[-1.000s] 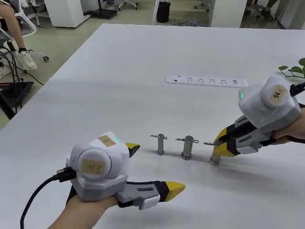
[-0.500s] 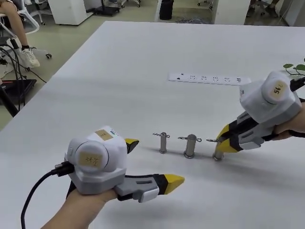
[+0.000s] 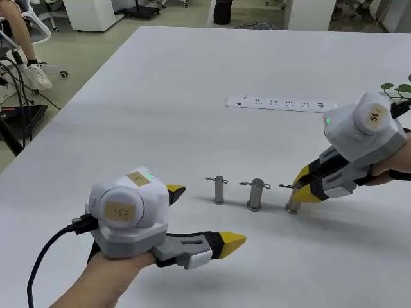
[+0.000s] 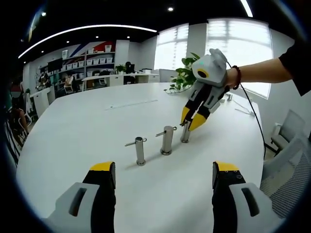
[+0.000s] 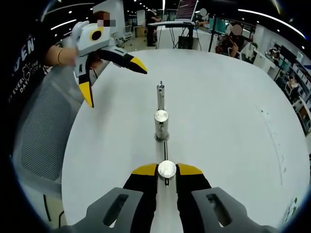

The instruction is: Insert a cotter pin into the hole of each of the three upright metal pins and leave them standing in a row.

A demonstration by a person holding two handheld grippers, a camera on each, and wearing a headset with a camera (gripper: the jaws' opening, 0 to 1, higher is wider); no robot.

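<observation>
Steel on white worktop (image 3: 192, 96): last of three insertions in hand.
Pinches the right gripper's (image 3: 302, 190) fingers (image 5: 146, 171) nearly together on what looks like the third cotter pin (image 3: 285, 186), threaded into the nearest metal pin (image 5: 166, 169) at the fingertips; calls next for a straight push home, then a gentle release. Beyond the fingers, in line: middle pin (image 5: 161, 124) and far pin (image 5: 160, 94), both cottered. Holds the left gripper's (image 4: 164, 169) fingers wide apart, empty. Cannot make out the grip point or the hole.
</observation>
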